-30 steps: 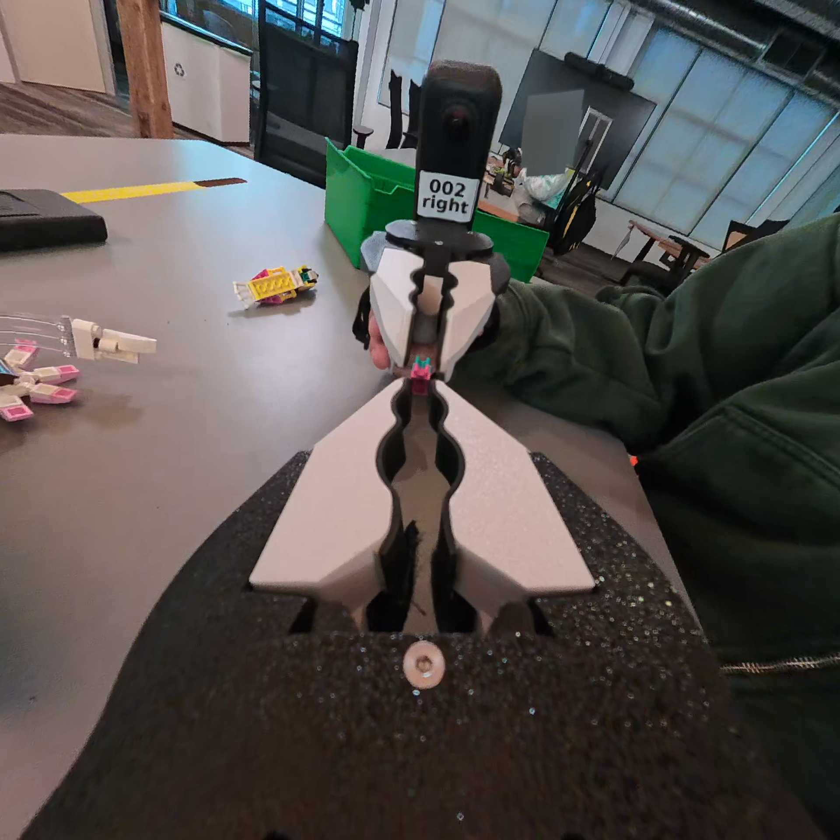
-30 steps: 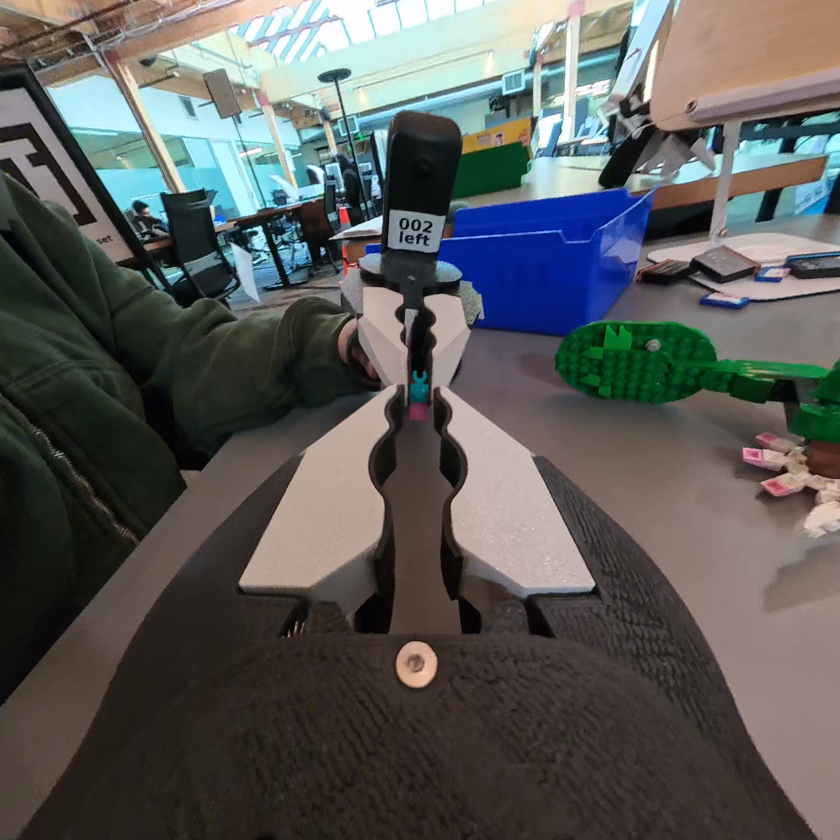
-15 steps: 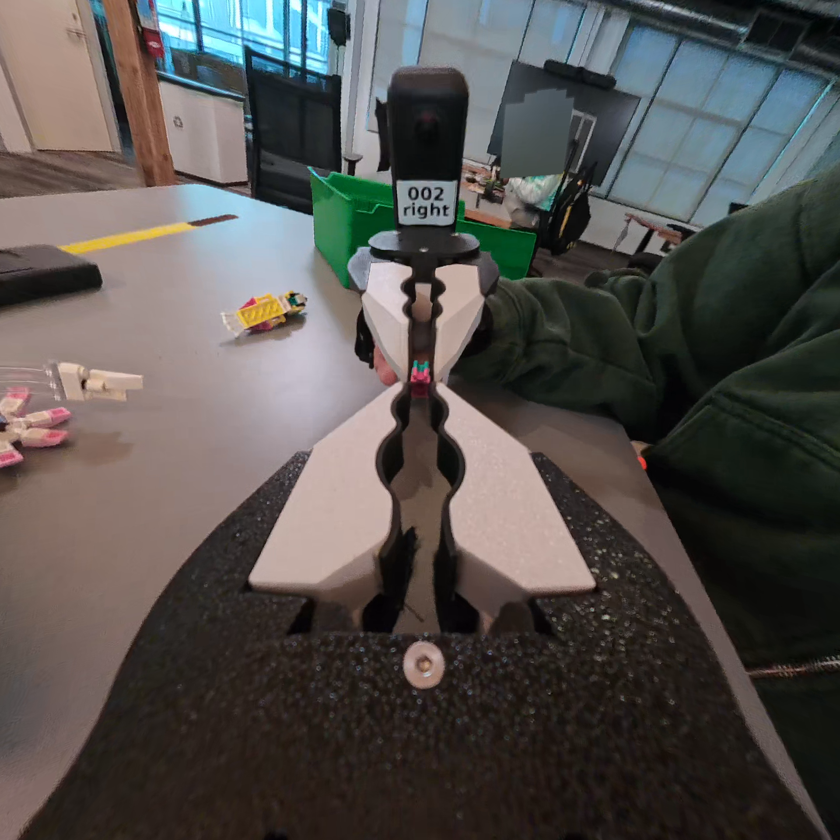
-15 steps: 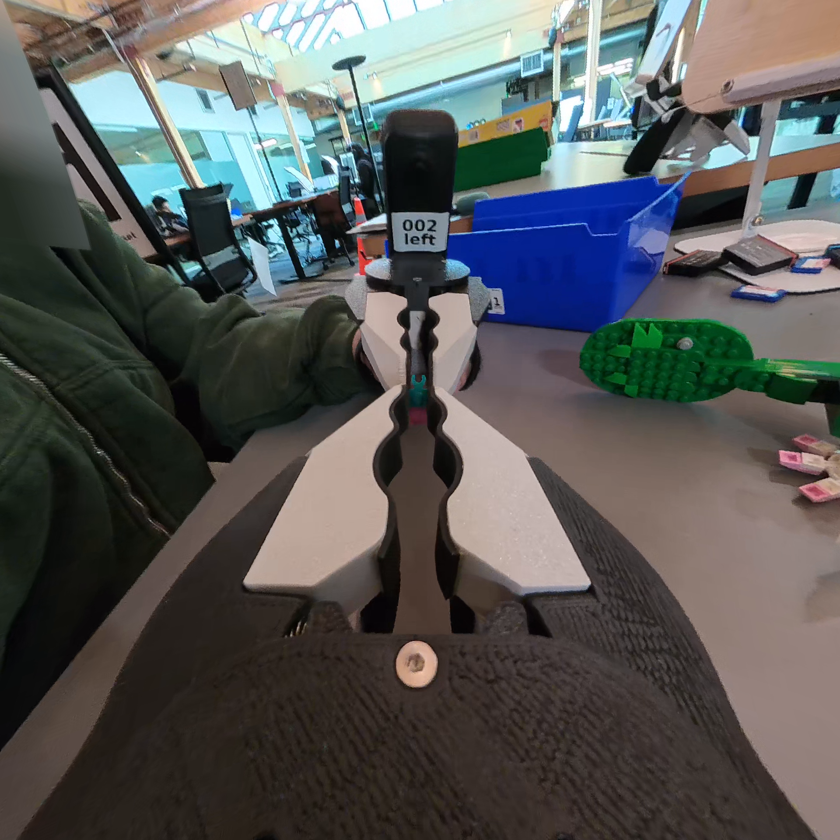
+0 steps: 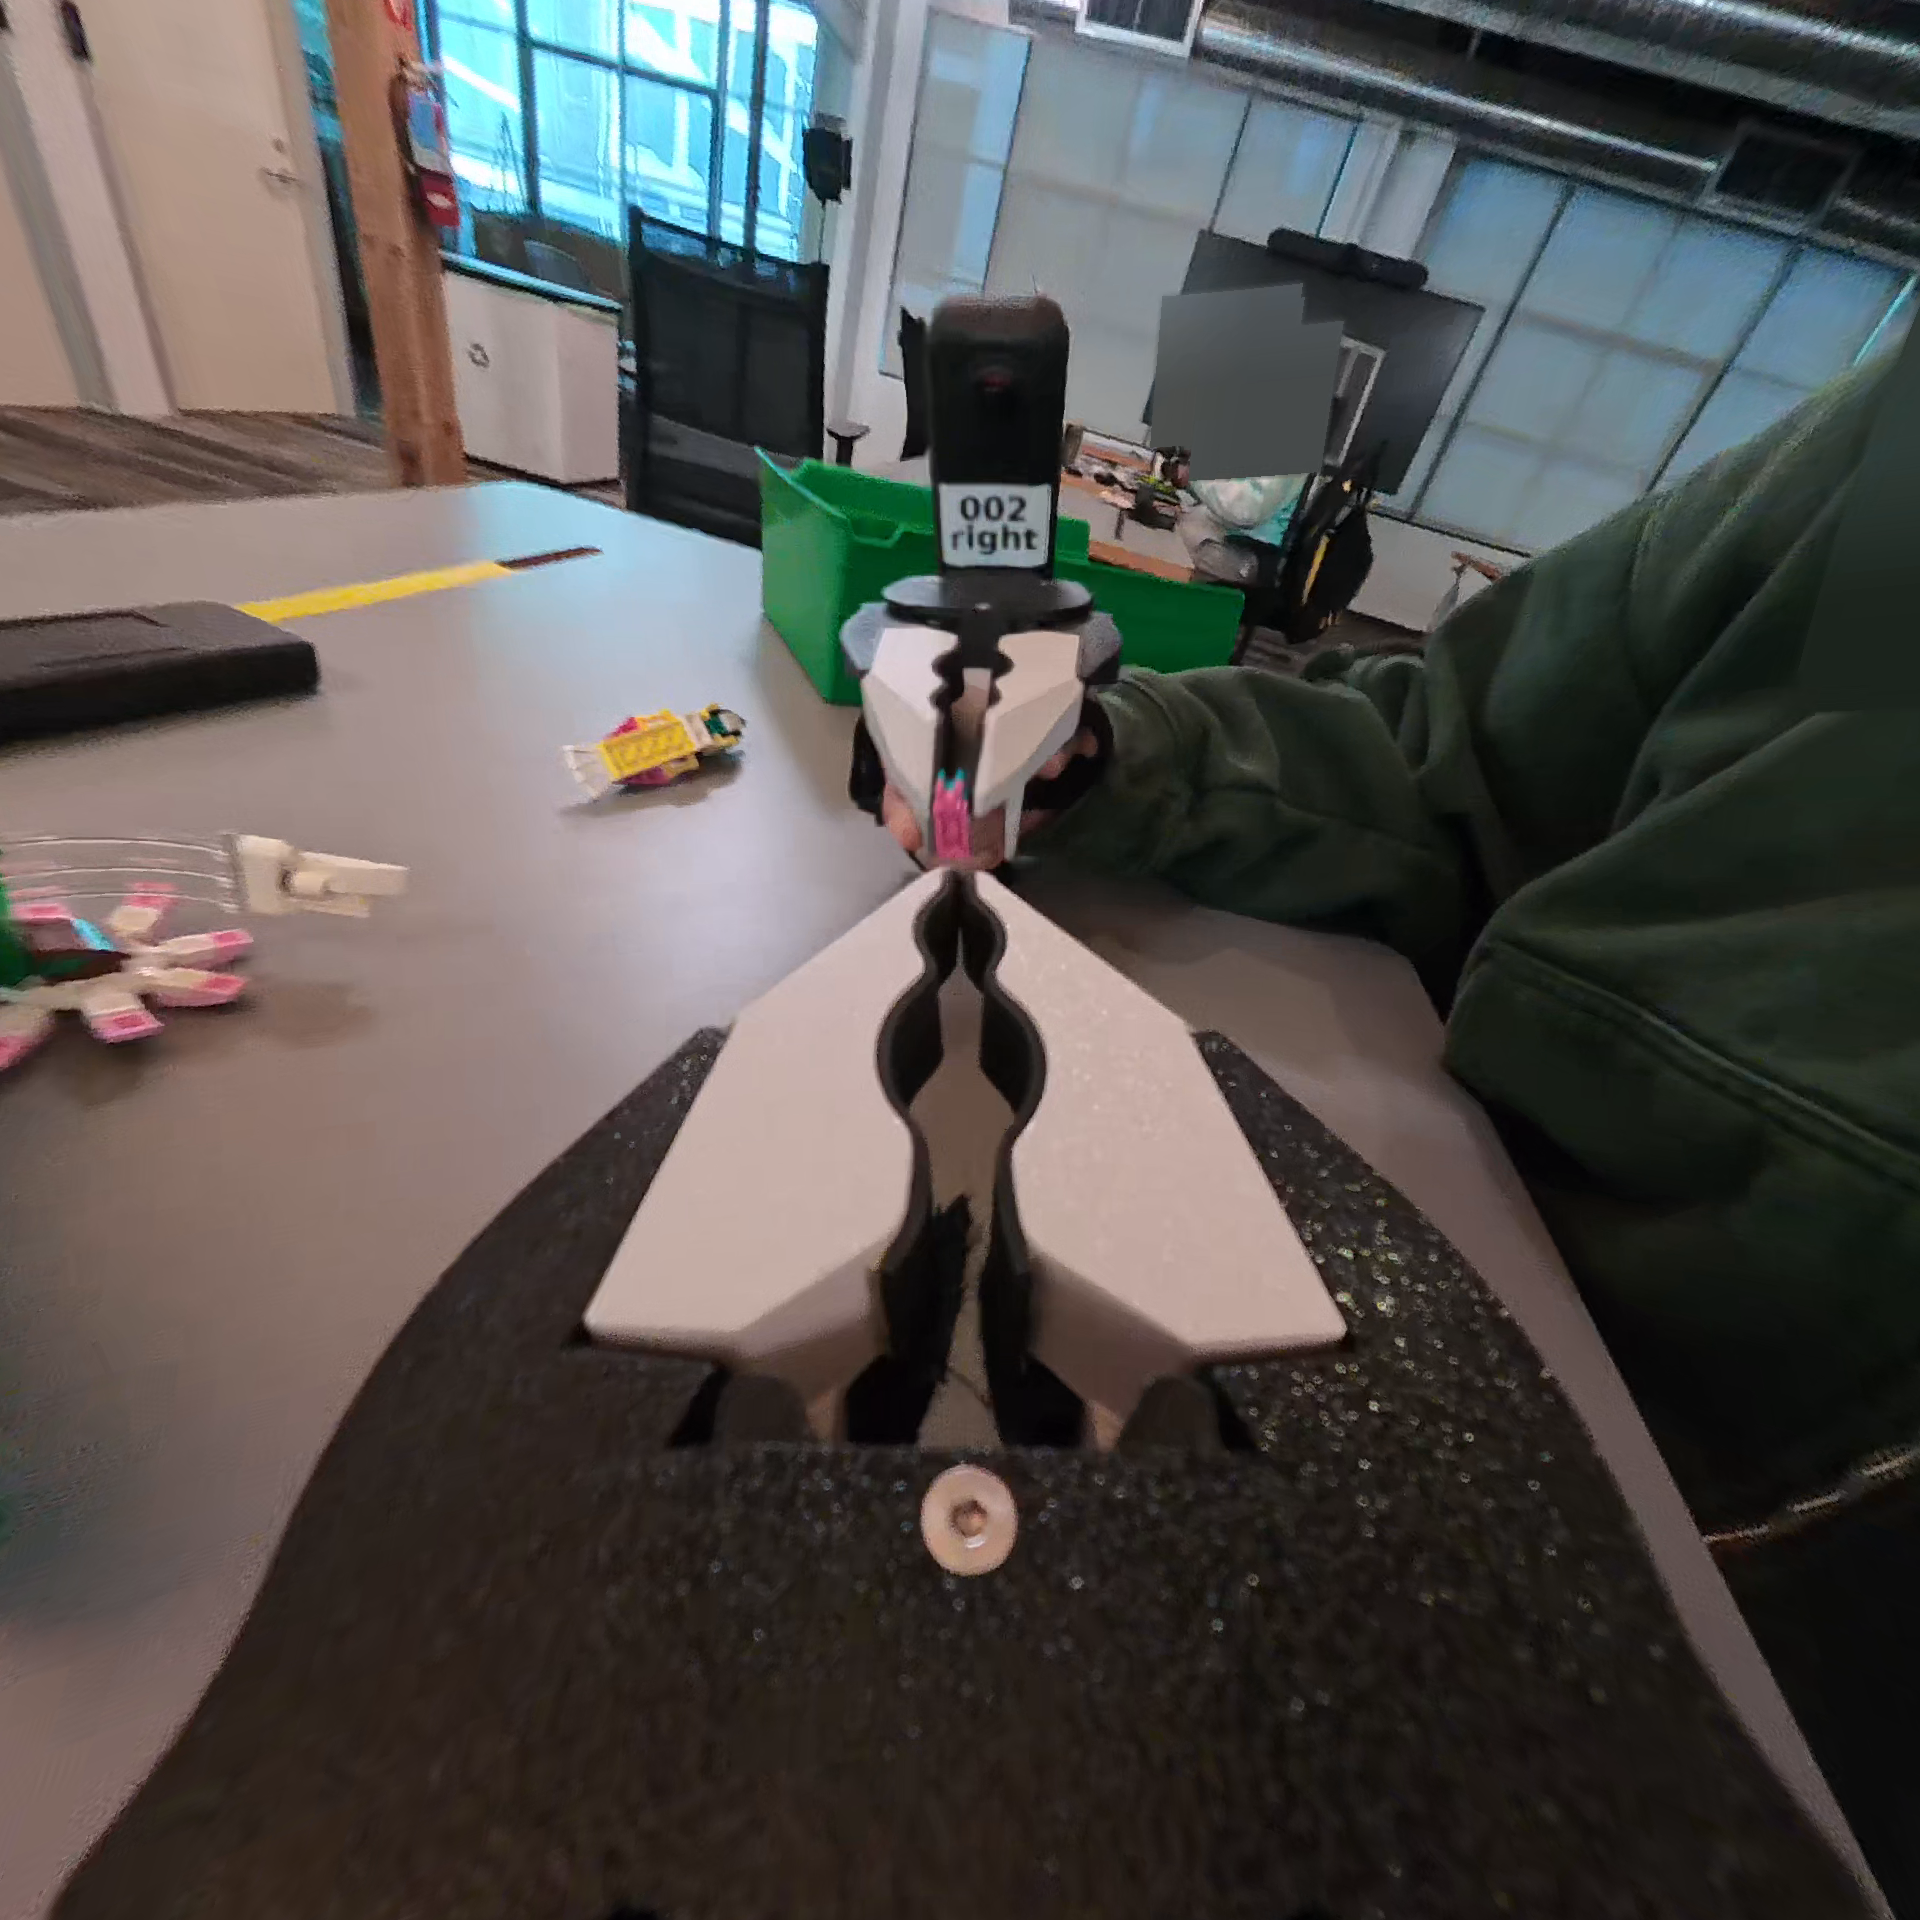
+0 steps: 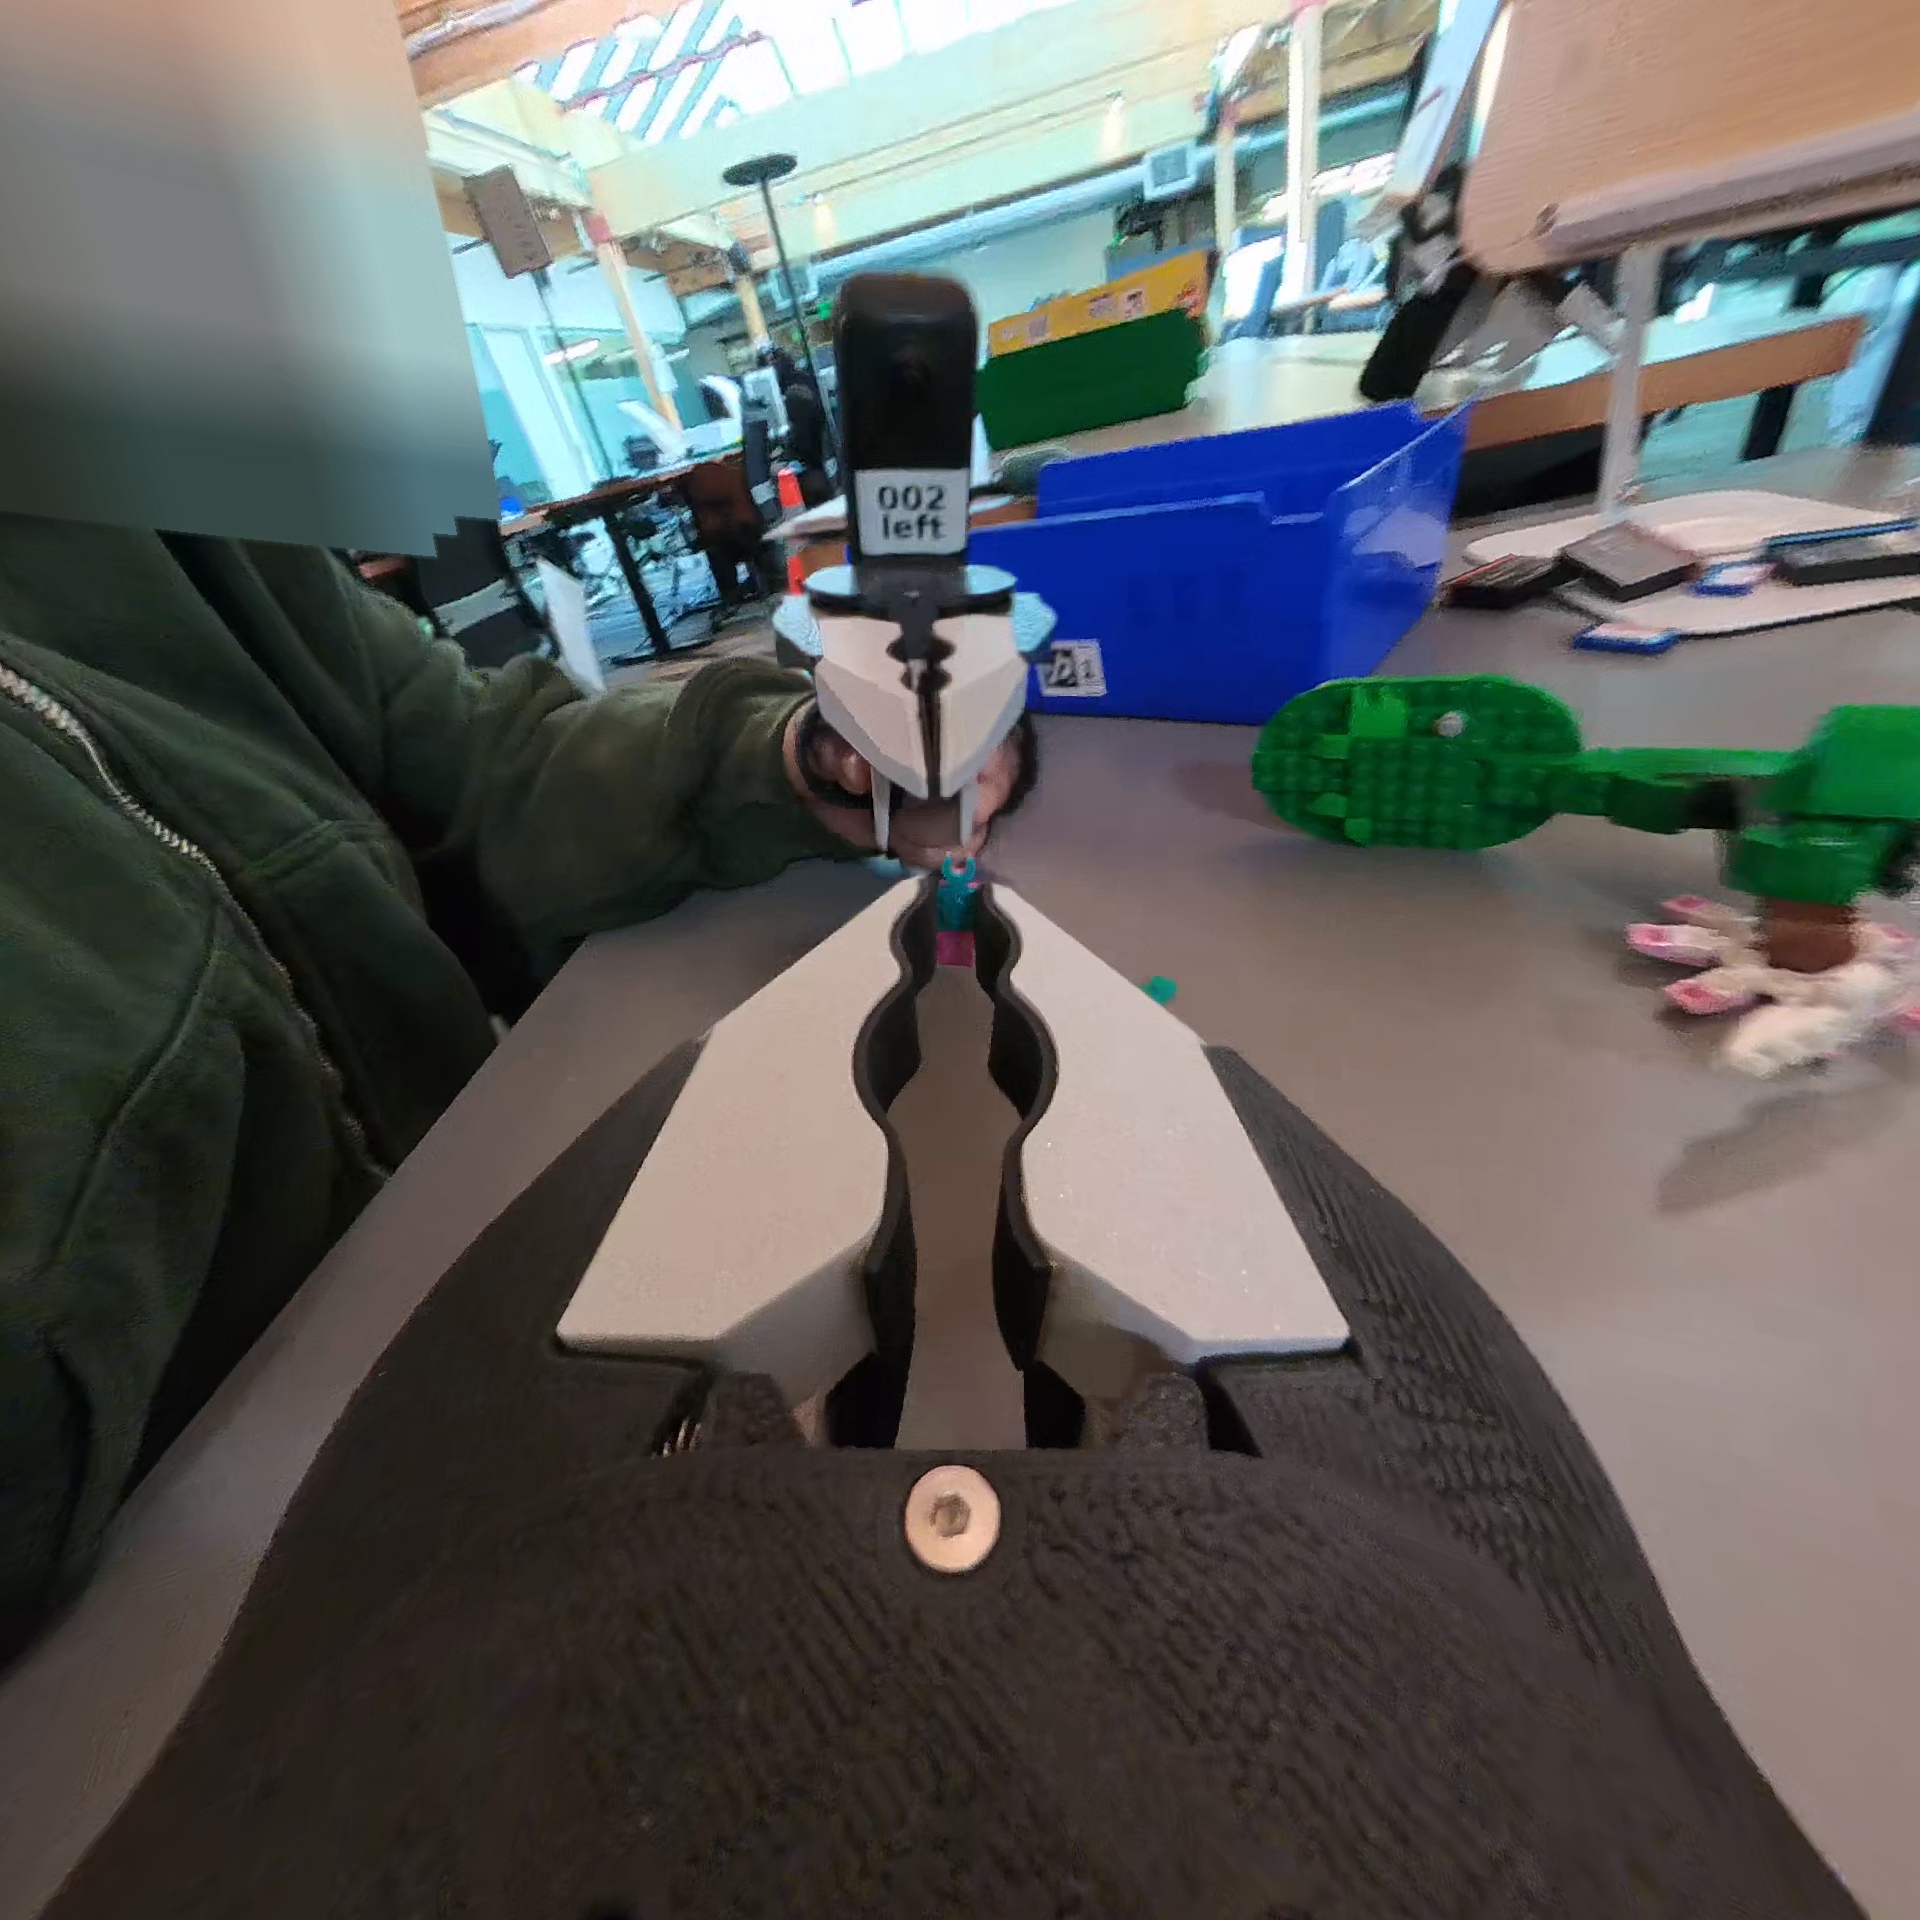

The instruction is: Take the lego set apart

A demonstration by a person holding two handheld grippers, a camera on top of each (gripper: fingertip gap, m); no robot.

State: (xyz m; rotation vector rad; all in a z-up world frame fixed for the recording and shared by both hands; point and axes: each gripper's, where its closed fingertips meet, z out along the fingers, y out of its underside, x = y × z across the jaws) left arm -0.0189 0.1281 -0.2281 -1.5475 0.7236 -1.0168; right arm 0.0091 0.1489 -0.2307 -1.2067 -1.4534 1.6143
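My right gripper (image 6: 951, 899) is shut on a small pink and teal lego piece (image 6: 954, 914), held above the grey table (image 6: 1455, 1195). From the left wrist view the same piece (image 5: 948, 826) sticks out of the right gripper (image 5: 951, 836). My left gripper (image 5: 951, 883) is shut with nothing visible between its tips. It sits just short of the piece, with a small gap. It shows opposite in the right wrist view (image 6: 928, 795). A tiny teal bit (image 6: 1156, 989) lies on the table beside my right fingers.
A green lego plate on a green stem (image 6: 1413, 764) and pink-white petals (image 6: 1766, 997) lie to the right. A blue bin (image 6: 1226, 592) is behind. A yellow-pink lego cluster (image 5: 655, 748), white piece (image 5: 301, 878), green bin (image 5: 831, 551) and black case (image 5: 145, 660) sit farther off. A green sleeve (image 5: 1558, 831) borders the table. Left tips to right tips: about 4 cm.
The two grippers, which both pinched the small piece, have pulled apart. The piece stays in the right gripper and the left gripper's tips have closed together.
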